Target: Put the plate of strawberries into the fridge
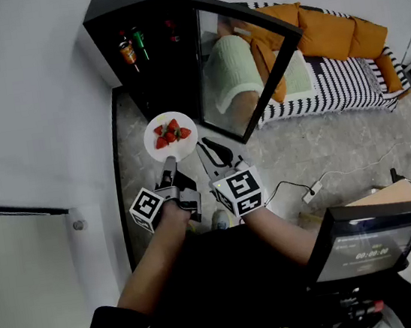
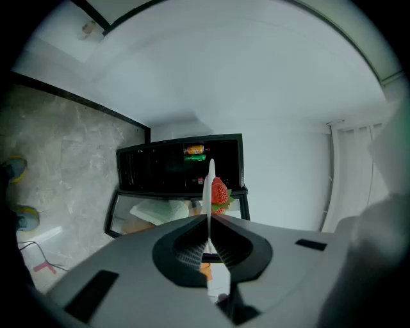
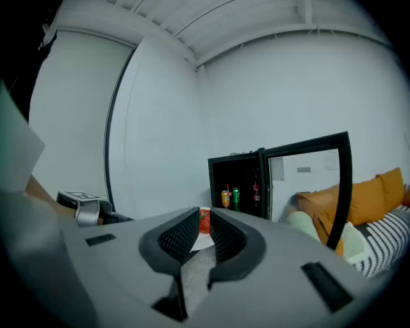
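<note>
A white plate [image 1: 171,137] carrying several red strawberries [image 1: 170,132] hovers over the floor just in front of the black mini fridge [image 1: 144,39]. My left gripper [image 1: 168,165] is shut on the plate's near rim. In the left gripper view the plate [image 2: 210,182] shows edge-on, pinched between the jaws of the left gripper [image 2: 209,221], with a strawberry [image 2: 220,191] beside it. The fridge's glass door [image 1: 249,66] stands open to the right. My right gripper [image 1: 213,151] is open and holds nothing, just right of the plate. In the right gripper view a strawberry [image 3: 204,220] shows through the gap of the right gripper [image 3: 202,232].
Cans and bottles [image 1: 134,47] stand on the fridge shelf. A striped sofa [image 1: 345,75] with orange cushions [image 1: 323,29] and a pale green blanket [image 1: 236,72] lies behind the open door. A power strip and cable [image 1: 312,191] trail on the marble floor. A screen [image 1: 369,246] stands at lower right.
</note>
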The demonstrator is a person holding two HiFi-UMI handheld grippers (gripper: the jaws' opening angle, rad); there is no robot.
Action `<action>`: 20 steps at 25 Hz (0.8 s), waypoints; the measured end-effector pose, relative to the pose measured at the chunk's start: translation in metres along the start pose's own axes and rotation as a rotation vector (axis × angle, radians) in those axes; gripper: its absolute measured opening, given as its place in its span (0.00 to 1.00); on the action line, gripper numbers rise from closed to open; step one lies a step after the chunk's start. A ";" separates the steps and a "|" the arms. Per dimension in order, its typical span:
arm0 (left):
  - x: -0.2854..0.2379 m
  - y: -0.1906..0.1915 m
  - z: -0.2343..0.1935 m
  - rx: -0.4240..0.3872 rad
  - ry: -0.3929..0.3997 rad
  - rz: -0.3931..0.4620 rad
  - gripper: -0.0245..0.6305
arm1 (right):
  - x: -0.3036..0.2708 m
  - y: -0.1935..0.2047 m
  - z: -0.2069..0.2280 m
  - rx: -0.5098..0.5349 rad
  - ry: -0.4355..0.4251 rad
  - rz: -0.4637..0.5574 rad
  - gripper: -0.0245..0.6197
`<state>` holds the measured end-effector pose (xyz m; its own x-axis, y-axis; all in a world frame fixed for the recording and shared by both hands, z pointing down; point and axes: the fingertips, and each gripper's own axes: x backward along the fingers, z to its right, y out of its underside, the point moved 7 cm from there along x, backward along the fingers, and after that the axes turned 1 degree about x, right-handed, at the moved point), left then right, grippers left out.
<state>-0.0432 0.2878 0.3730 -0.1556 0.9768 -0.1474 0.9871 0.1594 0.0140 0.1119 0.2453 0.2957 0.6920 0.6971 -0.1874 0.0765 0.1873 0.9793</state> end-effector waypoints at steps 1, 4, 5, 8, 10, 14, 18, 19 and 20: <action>-0.001 0.000 0.000 0.000 0.000 0.000 0.06 | 0.000 0.000 0.000 0.001 0.000 0.000 0.12; -0.002 0.001 -0.002 -0.003 0.003 0.000 0.06 | 0.000 0.003 0.000 0.007 -0.005 0.003 0.12; -0.003 0.001 -0.003 -0.004 0.005 -0.001 0.06 | 0.000 0.004 -0.001 0.010 -0.008 0.006 0.12; -0.007 0.003 -0.003 -0.003 0.005 0.004 0.06 | 0.000 0.003 0.002 0.019 -0.014 0.019 0.12; -0.010 0.004 -0.002 -0.002 0.008 0.010 0.06 | 0.000 0.001 0.004 0.027 -0.019 0.018 0.12; -0.014 0.012 -0.002 -0.004 0.006 0.009 0.06 | 0.004 0.003 0.012 0.029 -0.022 0.015 0.12; -0.021 0.016 0.000 -0.010 0.000 0.008 0.06 | 0.005 0.002 0.024 0.020 -0.019 0.005 0.12; -0.019 0.014 -0.001 -0.009 0.005 0.011 0.06 | 0.005 0.003 0.021 0.021 -0.018 -0.001 0.12; -0.016 0.010 -0.003 -0.007 0.009 0.014 0.06 | 0.005 0.004 0.016 0.024 -0.016 -0.003 0.12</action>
<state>-0.0306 0.2746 0.3785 -0.1419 0.9802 -0.1378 0.9889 0.1465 0.0233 0.1270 0.2383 0.3004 0.7033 0.6853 -0.1893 0.0953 0.1729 0.9803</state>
